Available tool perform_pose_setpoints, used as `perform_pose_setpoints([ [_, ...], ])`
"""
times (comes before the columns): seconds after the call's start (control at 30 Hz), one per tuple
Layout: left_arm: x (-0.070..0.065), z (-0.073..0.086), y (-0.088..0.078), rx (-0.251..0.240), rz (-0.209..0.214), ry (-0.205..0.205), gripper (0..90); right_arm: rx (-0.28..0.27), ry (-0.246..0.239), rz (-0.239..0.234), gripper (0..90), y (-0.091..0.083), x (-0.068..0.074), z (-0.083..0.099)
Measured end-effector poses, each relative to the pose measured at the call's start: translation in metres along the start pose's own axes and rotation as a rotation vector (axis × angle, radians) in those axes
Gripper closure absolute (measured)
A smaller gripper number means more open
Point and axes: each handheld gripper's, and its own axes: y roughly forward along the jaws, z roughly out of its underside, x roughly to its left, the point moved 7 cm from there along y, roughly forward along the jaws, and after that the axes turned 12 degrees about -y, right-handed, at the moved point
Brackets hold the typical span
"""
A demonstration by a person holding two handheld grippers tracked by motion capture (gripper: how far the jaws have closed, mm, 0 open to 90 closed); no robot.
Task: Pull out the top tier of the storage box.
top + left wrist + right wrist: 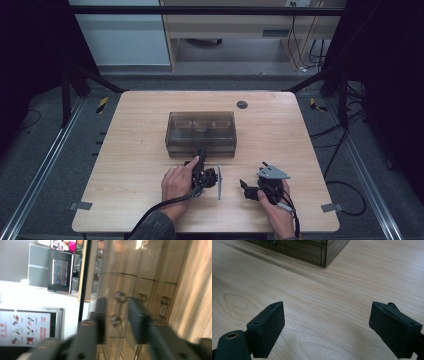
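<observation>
A smoky see-through drawer box [201, 127] stands mid-table. My left gripper [201, 152] is rolled on its side and reaches the box's front face. In the left gripper view a small metal drawer handle [120, 297] sits between the jaws of this gripper [116, 307], with a gap on each side, so it is open. My right gripper [244, 186] rests low near the front right of the table, pointing left. Its jaws stand wide open over bare wood [329, 315], and the box corner [312, 252] lies farther off.
The wooden table [280, 135] has a dark round grommet [242, 104] behind the box. Black frame posts stand at both sides. Cables [345, 150] trail on the floor to the right. A shelf unit [235, 30] stands beyond the far edge.
</observation>
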Motion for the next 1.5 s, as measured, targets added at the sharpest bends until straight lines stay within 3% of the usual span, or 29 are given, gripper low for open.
perform_pose_setpoints([
  [0.1,0.008,0.007,-0.014,-0.011,0.052,-0.123,49.5,-0.006,-0.001,-0.011,14.1,0.000,0.002,-0.001],
  [0.17,0.014,0.013,-0.024,-0.031,0.109,-0.196,45.1,0.009,-0.019,-0.021,14.3,0.001,0.005,-0.002],
  [0.23,0.019,0.022,-0.032,-0.025,0.181,-0.281,41.8,0.018,-0.034,-0.032,15.2,0.001,0.008,-0.005],
  [0.3,0.024,0.031,-0.039,-0.040,0.291,-0.408,38.2,0.033,-0.063,-0.055,15.5,0.002,0.010,-0.011],
  [0.37,0.028,0.044,-0.042,-0.012,0.380,-0.495,32.8,0.048,-0.089,-0.071,15.7,0.000,0.010,-0.018],
  [0.43,0.036,0.058,-0.045,-0.004,0.438,-0.593,31.4,0.055,-0.101,-0.089,15.7,-0.002,0.008,-0.026],
  [0.57,0.055,0.084,-0.045,0.022,0.519,-0.696,27.5,0.082,-0.107,-0.121,15.4,-0.006,0.000,-0.041],
  [0.67,0.065,0.097,-0.045,0.041,0.594,-0.749,25.7,0.116,-0.103,-0.148,14.6,-0.007,-0.005,-0.049],
  [0.77,0.078,0.106,-0.044,0.044,0.616,-0.776,24.4,0.151,-0.139,-0.158,13.7,-0.008,-0.011,-0.058],
  [0.9,0.089,0.117,-0.039,0.076,0.665,-0.780,20.9,0.180,-0.161,-0.176,12.6,-0.009,-0.018,-0.070],
  [1.07,0.097,0.125,-0.037,0.083,0.720,-0.775,19.4,0.232,-0.203,-0.193,10.6,-0.008,-0.024,-0.079],
  [1.13,0.102,0.130,-0.034,0.087,0.711,-0.767,19.6,0.247,-0.212,-0.196,10.9,-0.008,-0.028,-0.083],
  [1.27,0.109,0.134,-0.028,0.078,0.761,-0.845,17.8,0.273,-0.255,-0.206,14.0,-0.005,-0.032,-0.088],
  [1.33,0.111,0.136,-0.026,0.091,0.778,-0.834,17.0,0.281,-0.278,-0.207,15.7,-0.003,-0.033,-0.092],
  [1.4,0.116,0.136,-0.023,0.078,0.753,-0.839,18.7,0.282,-0.293,-0.212,19.2,0.000,-0.034,-0.095],
  [1.5,0.119,0.134,-0.024,0.062,0.783,-0.859,19.4,0.314,-0.333,-0.216,22.8,0.003,-0.035,-0.097],
])
